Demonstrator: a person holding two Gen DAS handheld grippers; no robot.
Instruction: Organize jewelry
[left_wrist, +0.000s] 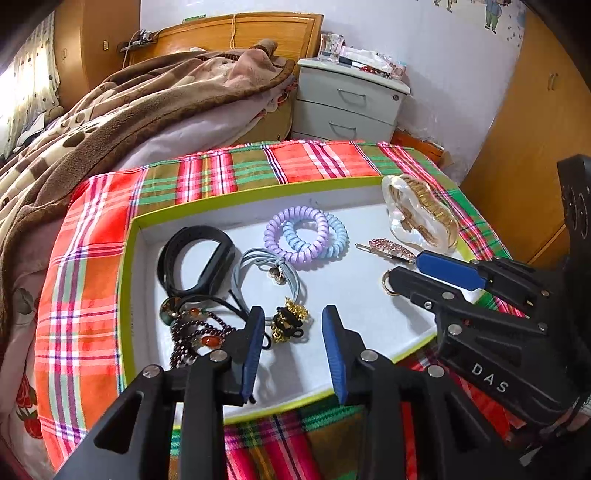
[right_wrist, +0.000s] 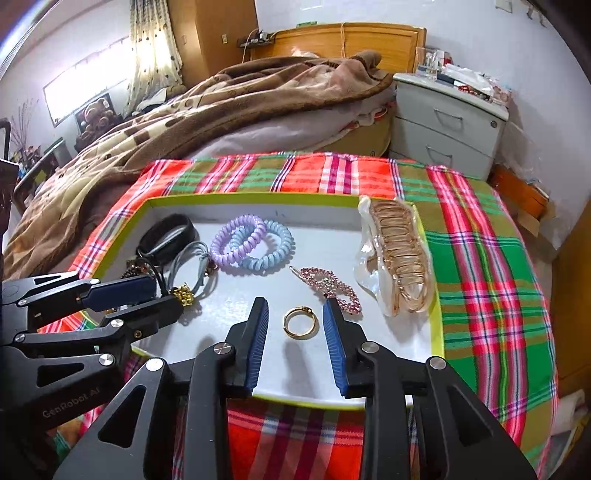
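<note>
**Small, light pieces in a shallow tray call for fingertip grips**

The white tray (right_wrist: 177, 201) with its lime-green rim lies on a plaid cloth (right_wrist: 480, 258). The right gripper (right_wrist: 295, 325) hangs over the tray's near edge, fingers spread, with a gold ring (right_wrist: 301, 322) lying flat between them, apparently untouched. The ring is hard, smooth and slippery; lying flat, it offers only its thin band, so the pads should close across its outer edge, low against the tray floor.

The left gripper (left_wrist: 293, 332) is likewise spread and holds nothing. It sits near the tray's near-left corner, by a gold-beaded black hair tie (left_wrist: 290, 319). That piece is soft and light; its bead cluster gives the firmest hold.

Beside the ring lies a pink rhinestone clip (right_wrist: 328, 286), stiff but delicate. The clear claw clip (right_wrist: 399, 258) leans on the right rim, probably brittle. Two coil hair ties (right_wrist: 253, 243) sit mid-tray, springy.
</note>
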